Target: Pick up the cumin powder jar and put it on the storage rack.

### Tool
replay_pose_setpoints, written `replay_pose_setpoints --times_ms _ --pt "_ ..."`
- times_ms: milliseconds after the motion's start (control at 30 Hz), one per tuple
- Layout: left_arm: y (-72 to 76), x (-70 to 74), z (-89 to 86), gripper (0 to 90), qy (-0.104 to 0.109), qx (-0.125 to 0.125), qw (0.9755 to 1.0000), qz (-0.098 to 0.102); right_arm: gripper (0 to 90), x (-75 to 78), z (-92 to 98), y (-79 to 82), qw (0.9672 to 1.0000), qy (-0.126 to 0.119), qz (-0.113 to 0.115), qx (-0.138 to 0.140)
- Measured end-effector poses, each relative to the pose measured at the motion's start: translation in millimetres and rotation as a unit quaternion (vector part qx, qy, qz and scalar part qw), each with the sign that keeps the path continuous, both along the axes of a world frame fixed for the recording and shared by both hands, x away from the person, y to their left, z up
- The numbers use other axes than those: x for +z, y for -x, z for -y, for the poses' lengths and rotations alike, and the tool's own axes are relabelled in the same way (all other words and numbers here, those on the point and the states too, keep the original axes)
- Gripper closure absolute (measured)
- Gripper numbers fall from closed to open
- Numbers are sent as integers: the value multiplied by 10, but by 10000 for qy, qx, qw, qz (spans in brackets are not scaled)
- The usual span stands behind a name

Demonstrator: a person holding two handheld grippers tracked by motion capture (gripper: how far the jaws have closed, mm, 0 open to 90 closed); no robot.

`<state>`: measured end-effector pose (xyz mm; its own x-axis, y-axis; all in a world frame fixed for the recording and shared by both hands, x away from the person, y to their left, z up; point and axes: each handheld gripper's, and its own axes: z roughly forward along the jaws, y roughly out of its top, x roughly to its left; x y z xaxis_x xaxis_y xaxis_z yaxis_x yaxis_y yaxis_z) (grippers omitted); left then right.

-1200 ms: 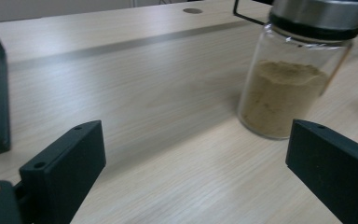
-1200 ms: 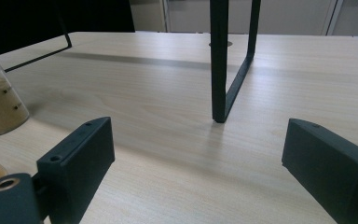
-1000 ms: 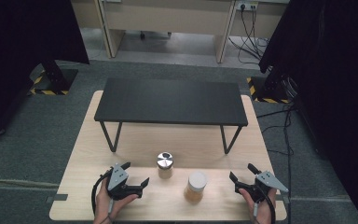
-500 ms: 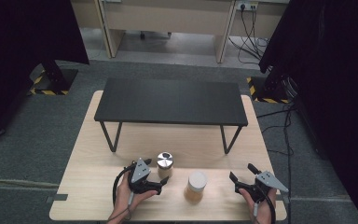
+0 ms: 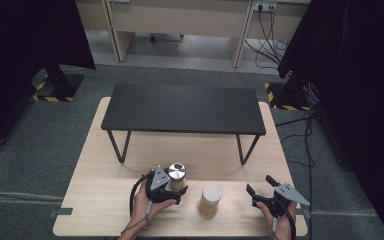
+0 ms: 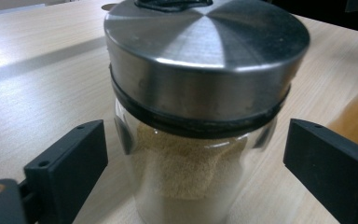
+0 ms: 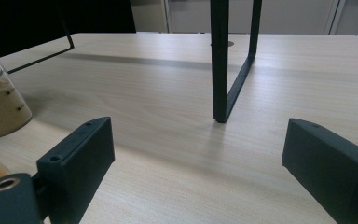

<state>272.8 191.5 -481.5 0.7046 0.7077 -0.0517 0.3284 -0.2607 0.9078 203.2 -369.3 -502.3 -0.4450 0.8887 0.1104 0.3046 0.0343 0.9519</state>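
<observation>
Moved: left gripper [image 5: 172, 187] across bench [image 5: 105, 185] to steel-lidded jar [image 6: 200, 116]; jaws, just closing, straddle it with gaps either side. Grasp likely imminent. Right gripper [image 5: 262, 192]: jaws apart, empty, beside white-lidded jar [image 5: 210, 200].

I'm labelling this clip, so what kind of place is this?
Probably a lab or office set up for recording: black curtains on both sides, hazard-striped stand bases on grey carpet, office desks behind, and a wooden table as the work surface.
</observation>
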Motion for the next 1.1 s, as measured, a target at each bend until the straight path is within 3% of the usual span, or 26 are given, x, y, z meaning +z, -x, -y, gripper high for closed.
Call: replay_pose_setpoints --times_ms 333,667,1100 --pt "-35 -37 0 152 59 1 10000 -18 93 3 -2 -3 10000 14 -2 8" --pt "-71 -41 1 284 50 -25 10000 -22 93 2 1 -3 10000 10 -2 10" --pt "-56 -48 6 301 10 -16 10000 60 93 1 7 -6 10000 -6 -9 14"
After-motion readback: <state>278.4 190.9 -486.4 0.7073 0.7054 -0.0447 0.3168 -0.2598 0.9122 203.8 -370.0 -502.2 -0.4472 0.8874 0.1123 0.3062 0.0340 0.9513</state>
